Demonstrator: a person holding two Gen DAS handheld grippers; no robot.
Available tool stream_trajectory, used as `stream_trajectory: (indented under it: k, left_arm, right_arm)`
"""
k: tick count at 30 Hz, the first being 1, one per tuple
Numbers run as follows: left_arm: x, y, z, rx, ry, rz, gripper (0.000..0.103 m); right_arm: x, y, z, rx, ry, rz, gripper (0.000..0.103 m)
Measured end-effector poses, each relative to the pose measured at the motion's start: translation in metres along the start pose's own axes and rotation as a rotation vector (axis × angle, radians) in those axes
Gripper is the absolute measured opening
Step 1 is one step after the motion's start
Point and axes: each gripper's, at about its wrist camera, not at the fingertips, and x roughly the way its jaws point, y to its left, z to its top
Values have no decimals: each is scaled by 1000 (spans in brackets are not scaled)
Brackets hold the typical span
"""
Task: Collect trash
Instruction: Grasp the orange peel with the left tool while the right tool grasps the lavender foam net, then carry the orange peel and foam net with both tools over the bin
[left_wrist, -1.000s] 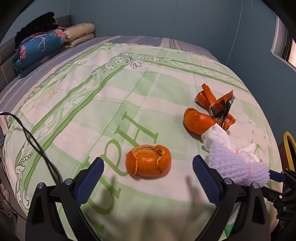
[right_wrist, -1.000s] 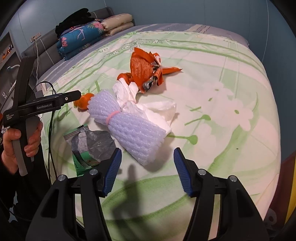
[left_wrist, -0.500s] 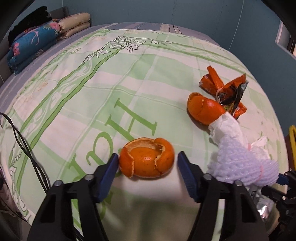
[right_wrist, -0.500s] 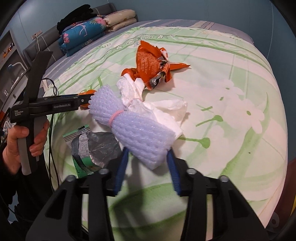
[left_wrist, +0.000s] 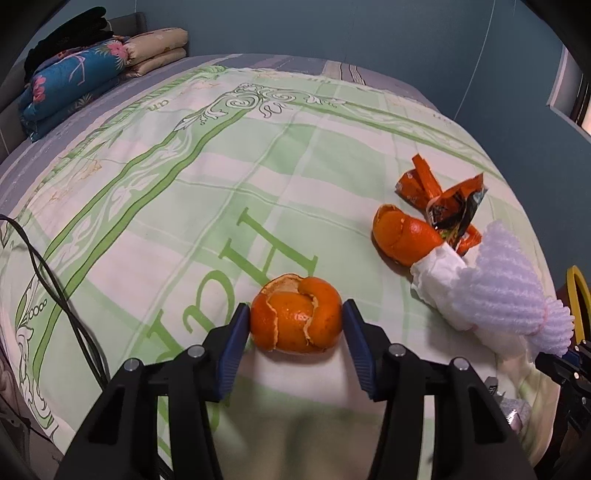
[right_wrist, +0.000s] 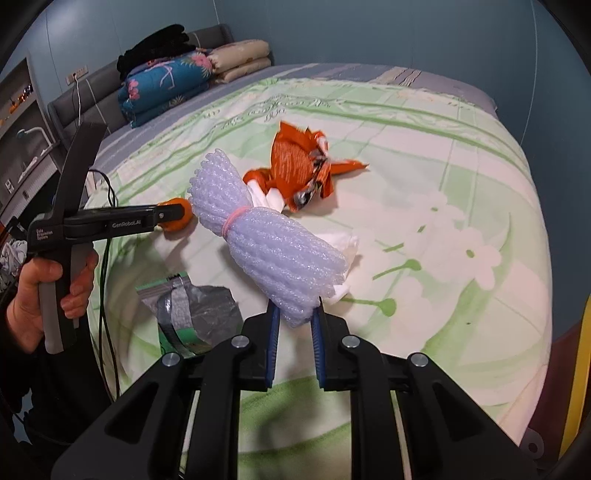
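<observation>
My left gripper (left_wrist: 295, 328) is shut on a hollow orange peel (left_wrist: 297, 319) on the green patterned bedspread (left_wrist: 207, 192). My right gripper (right_wrist: 294, 321) is shut on the end of a white foam fruit net (right_wrist: 269, 243) bound with a pink band, lifted off the bed. The net also shows in the left wrist view (left_wrist: 509, 291), with white tissue (left_wrist: 436, 273) beside it. A second orange peel (left_wrist: 402, 236) and a crumpled orange snack wrapper (left_wrist: 443, 206) lie further right. The wrapper shows in the right wrist view (right_wrist: 299, 162).
A grey-green foil bag (right_wrist: 192, 314) lies at the bed's near edge. White tissue (right_wrist: 345, 243) lies under the net. Folded quilts and pillows (left_wrist: 81, 81) are stacked at the headboard. A black cable (left_wrist: 62, 291) runs over the left bed edge. A yellow rim (left_wrist: 576, 288) shows at right.
Both grippers closed: the left moved forward and shut on the near orange peel, the right shut on the foam net and raised it off the bed.
</observation>
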Motion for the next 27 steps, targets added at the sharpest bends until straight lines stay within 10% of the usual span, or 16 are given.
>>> stream_trajectory:
  k: [27]
  left_arm:
    - [-103, -14, 18, -31, -237, -69, 49]
  right_arm:
    - [-93, -27, 18, 74, -200, -81, 15]
